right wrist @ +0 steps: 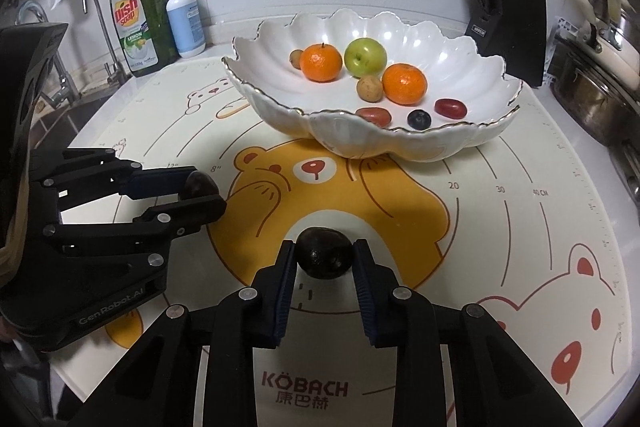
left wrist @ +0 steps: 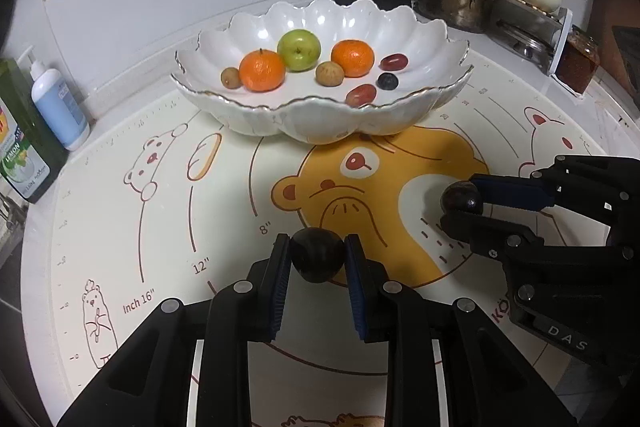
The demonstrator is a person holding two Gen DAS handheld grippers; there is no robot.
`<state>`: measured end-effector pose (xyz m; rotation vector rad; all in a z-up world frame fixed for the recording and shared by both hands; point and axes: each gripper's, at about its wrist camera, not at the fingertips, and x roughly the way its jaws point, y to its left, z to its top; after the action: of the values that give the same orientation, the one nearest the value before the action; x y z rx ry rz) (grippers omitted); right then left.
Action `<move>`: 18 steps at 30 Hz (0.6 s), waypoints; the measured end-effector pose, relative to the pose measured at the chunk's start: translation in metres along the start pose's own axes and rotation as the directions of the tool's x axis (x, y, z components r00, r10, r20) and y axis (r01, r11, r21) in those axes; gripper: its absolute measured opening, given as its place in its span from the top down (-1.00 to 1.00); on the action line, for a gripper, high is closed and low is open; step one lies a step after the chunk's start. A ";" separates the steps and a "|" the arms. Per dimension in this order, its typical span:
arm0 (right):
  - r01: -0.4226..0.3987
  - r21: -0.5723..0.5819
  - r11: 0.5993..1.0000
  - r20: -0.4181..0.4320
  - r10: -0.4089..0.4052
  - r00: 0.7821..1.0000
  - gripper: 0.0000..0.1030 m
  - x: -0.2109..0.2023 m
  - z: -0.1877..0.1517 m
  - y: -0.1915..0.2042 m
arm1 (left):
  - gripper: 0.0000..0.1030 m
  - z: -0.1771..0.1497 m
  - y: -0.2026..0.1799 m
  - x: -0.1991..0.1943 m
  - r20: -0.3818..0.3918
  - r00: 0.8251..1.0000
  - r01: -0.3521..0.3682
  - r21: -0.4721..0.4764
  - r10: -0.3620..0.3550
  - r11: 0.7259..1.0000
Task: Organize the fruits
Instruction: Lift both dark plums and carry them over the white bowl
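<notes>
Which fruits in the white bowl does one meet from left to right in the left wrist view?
Small brown fruit → left orange → green apple → second brown fruit → right orange → red grape at the front → blueberry → far red grape.

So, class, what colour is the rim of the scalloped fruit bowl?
The rim is gold on a white bowl, clearest in the right wrist view.

Left tongs (left wrist: 318, 257) and right tongs (right wrist: 325, 259): matte black linkages, silver screws, ribbed blue pads, white lettering.
</notes>
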<state>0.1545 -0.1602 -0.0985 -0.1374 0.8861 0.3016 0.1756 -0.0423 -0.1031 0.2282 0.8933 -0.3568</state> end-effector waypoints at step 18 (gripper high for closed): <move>0.014 0.013 1.000 0.069 -0.015 0.997 0.42 -0.031 0.011 -0.010 | 0.47 0.018 -0.011 -0.034 0.063 0.998 -0.016 0.015 0.015 1.000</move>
<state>0.1476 -0.1730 -0.0675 -0.1206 0.8179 0.2854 0.1651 -0.0513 -0.0653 0.2370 0.8266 -0.3547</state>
